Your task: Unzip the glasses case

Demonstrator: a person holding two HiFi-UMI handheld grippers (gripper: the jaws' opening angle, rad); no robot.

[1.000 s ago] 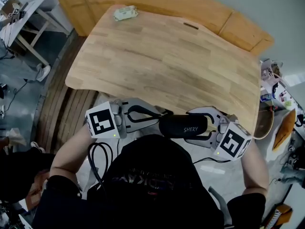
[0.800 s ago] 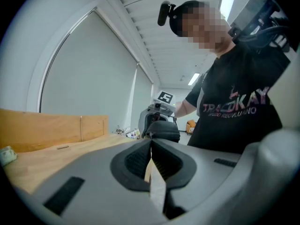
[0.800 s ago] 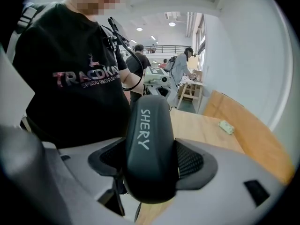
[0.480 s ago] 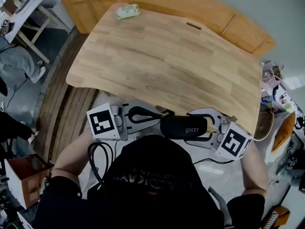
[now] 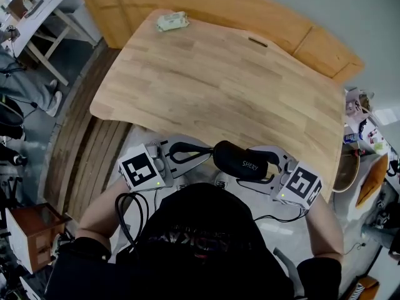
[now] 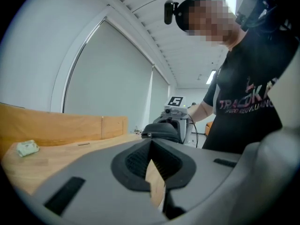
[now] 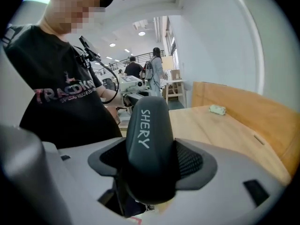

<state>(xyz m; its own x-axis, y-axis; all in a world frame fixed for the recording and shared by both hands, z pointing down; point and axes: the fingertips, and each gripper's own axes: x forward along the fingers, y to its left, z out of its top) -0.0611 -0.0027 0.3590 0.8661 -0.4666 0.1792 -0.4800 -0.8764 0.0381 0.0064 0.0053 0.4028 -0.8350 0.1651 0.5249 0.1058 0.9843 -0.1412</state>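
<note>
Table (image 5: pixel 219 86): light wood, just ahead of the left gripper (image 5: pixel 210 153).
Green packet (image 5: pixel 172 22): small, pale, on the table's far corner, well beyond that gripper.
Wooden panel (image 5: pixel 206 5): beyond the table's far edge.

The glasses case (image 5: pixel 242 162) is lettered white on black. The left gripper (image 6: pixel 151 144) and right gripper (image 7: pixel 151 161) are coloured grey, black-padded, with black-and-white square markers. The table (image 5: pixel 219 86) is grained in pale wood.
</note>
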